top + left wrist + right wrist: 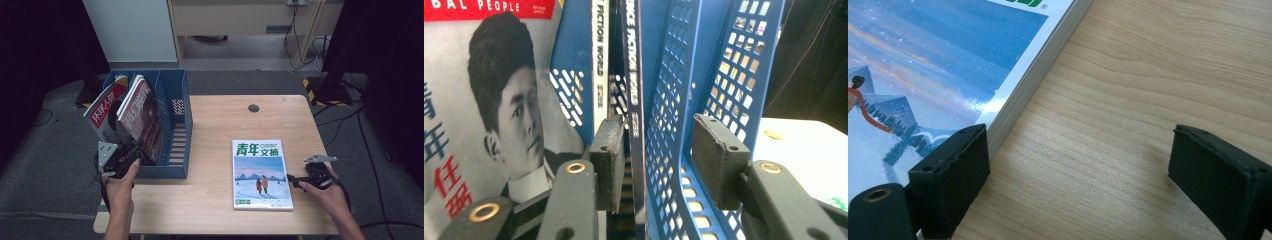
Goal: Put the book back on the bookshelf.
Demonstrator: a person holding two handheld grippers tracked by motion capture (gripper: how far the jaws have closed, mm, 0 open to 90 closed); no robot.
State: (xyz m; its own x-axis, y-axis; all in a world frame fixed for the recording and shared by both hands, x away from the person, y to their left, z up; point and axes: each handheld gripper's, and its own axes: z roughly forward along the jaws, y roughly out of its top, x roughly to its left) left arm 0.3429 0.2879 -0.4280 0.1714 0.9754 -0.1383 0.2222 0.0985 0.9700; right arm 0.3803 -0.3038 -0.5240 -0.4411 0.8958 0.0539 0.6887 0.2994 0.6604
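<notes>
Blue file rack (172, 125): left gripper (659, 160) jaws wide, straddling its divider.
Right gripper (1073, 185), jaws wide beside magazine (261, 175), may push it away rather than grasp it.

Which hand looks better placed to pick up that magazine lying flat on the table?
Right. The right gripper sits open at the flat magazine's right edge, one jaw beside its pages. The left gripper is across the table, open around a wall of the blue file rack.

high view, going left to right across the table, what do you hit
left gripper → blue file rack holding two magazines → bare stretch of wooden table → magazine lying flat → right gripper
</notes>
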